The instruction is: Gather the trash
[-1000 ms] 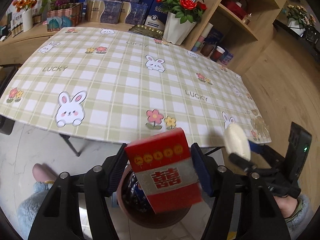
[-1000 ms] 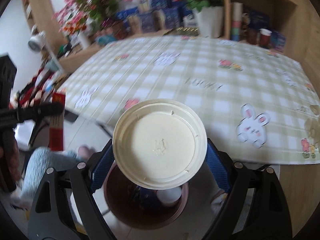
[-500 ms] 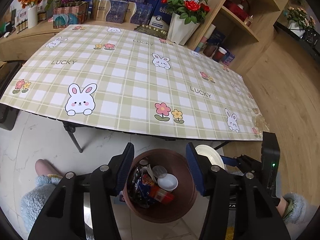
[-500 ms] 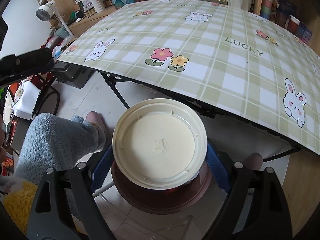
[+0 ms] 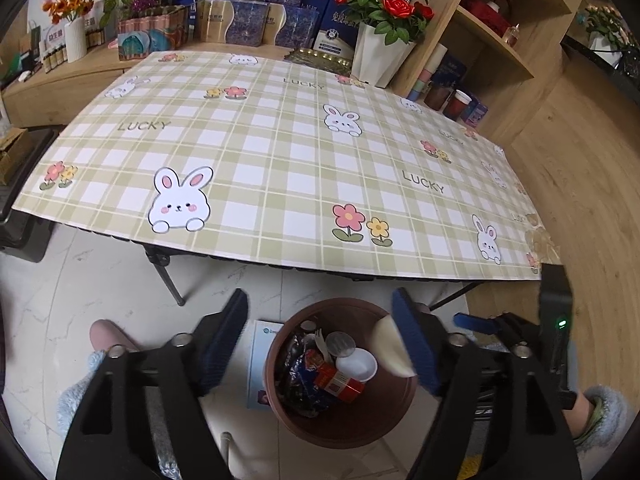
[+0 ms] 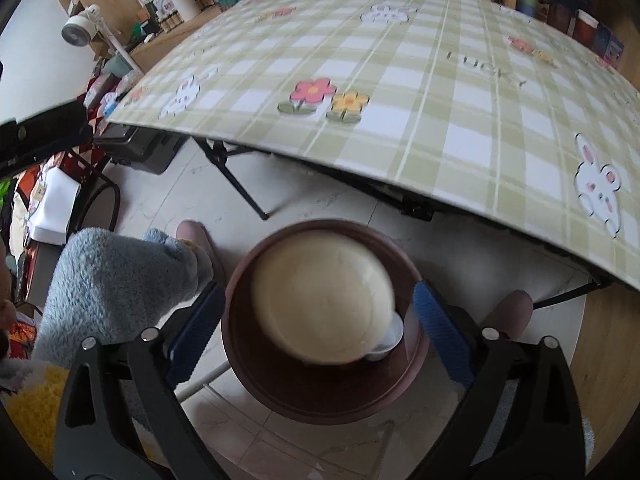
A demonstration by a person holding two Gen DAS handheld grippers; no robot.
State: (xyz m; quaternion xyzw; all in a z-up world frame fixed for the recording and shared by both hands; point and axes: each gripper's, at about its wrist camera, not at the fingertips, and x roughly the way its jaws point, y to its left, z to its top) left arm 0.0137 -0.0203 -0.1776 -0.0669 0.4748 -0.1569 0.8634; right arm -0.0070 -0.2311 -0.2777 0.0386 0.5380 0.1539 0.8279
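A brown round trash bin [image 5: 352, 416] stands on the floor in front of the table. It holds a red box [image 5: 338, 384], a small white cup [image 5: 358, 364], wrappers and other trash. My left gripper [image 5: 320, 344] is open and empty above the bin. My right gripper [image 6: 316, 320] is open; a cream round lid [image 6: 322, 300] is blurred, loose between its fingers, over the bin [image 6: 320, 396]. The lid's edge also shows in the left wrist view [image 5: 394, 346].
A folding table with a green checked bunny cloth [image 5: 280, 152] stands beyond the bin. Shelves, boxes and a vase of red roses [image 5: 380, 32] are behind it. The person's feet [image 5: 106, 332] and blue fuzzy sleeves flank the bin. A booklet [image 5: 260, 360] lies beside the bin.
My left gripper opened and the red box fell into the bin. My right gripper moved over the bin, opened, and the cream lid is dropping.
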